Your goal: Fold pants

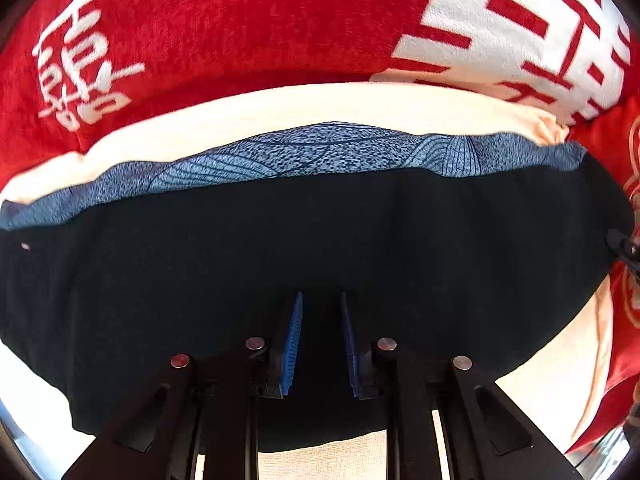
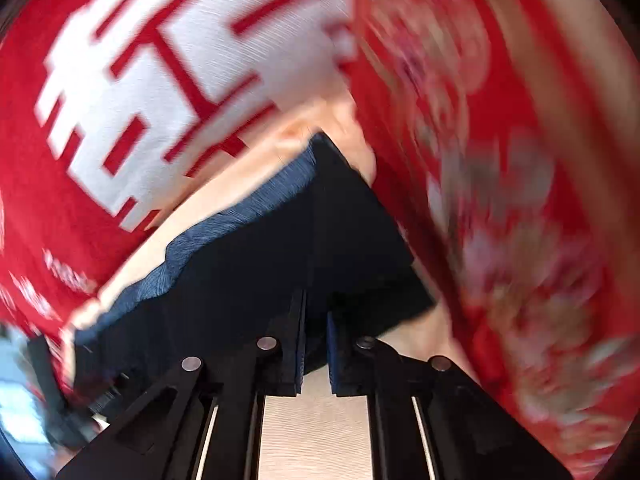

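L claw (image 1: 321, 300): jaws pulled close together, 2 blue ribbed pads (image 1: 293, 340) w/ a dark strip between them that looked like a pinch of the pants (image 1: 280, 248), so clamped on the fabric. Pants were black, 1 pair, spread wide across the frame right under the claw, tips down on the cloth.

R claw (image 2: 316, 304): jaws also nearly together, tips over the near edge of the same black pants (image 2: 280, 248). Gap between the pads was dark up at the tips, pale cloth showed through lower down. Looked nipped on the pants edge, but the view was blurred, so not 100% sure.

Stack under the pants, counted: 1 blue patterned garment (image 1: 320, 148) w/ fine leaf-vein lines, edge sticking out past the pants; 1 cream cloth (image 1: 304, 106) under that, showing on far side and near side too.

All of it lay on 1 red blanket (image 1: 224, 28). Blanket had white Chinese-style characters (image 1: 80, 60) on the left and a big white block (image 1: 500, 36) w/ red strokes on the right; couldn't read either. R view showed a red floral section (image 2: 500, 200), heavily blurred.
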Available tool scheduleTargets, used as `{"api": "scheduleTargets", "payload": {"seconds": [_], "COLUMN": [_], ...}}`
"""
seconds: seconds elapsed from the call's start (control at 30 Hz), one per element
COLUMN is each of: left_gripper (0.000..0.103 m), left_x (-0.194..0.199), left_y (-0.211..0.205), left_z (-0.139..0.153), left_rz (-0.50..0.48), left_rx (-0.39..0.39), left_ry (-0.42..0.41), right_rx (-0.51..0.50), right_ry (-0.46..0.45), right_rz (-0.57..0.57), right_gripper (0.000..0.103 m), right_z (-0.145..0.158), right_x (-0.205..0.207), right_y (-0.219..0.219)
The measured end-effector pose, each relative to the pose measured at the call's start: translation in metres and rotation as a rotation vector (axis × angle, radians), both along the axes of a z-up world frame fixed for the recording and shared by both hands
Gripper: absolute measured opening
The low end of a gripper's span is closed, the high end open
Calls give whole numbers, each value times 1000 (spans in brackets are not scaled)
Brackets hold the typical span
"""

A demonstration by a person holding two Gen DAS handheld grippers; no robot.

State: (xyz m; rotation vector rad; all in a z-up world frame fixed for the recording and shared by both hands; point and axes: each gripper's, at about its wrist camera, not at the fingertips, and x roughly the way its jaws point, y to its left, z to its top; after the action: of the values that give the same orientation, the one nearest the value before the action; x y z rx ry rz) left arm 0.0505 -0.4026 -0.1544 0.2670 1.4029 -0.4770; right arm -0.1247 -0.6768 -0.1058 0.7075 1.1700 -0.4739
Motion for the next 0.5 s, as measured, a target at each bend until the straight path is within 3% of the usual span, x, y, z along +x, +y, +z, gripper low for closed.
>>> {"api": "scheduleTargets", "payload": {"seconds": [0.03, 0.07, 0.1, 0.17, 0.2, 0.3, 0.4, 0.5], "left_gripper": [22, 22, 22, 22, 22, 22, 22, 22], "left_x": [2, 3, 4, 10, 15, 36, 66, 92], "left_y": [3, 6, 9, 9, 10, 8, 4, 1], "left_z": [-1, -1, -1, 4, 11, 26, 15, -6], "left_rz": [11, 16, 19, 26, 25, 12, 43, 95], "left_rx": [-11, -15, -8, 38, 26, 14, 43, 68], "left_ry": [6, 9, 14, 32, 21, -70, -82, -78], "right_rx": [17, 49, 52, 28, 26, 35, 10, 10], "right_ry": [57, 125, 155, 106, 67, -55, -72, -26], "right_rz": [0, -9, -8, 43, 63, 161, 270, 280], "right_gripper": [11, 19, 36, 38, 38, 38, 38, 38], "right_z": [-11, -25, -30, -12, -1, 26, 13, -20], "right_x": [-2, -6, -9, -12, -13, 4, 51, 97], "right_y": [-3, -7, -9, 0, 5, 25, 36, 38]}}
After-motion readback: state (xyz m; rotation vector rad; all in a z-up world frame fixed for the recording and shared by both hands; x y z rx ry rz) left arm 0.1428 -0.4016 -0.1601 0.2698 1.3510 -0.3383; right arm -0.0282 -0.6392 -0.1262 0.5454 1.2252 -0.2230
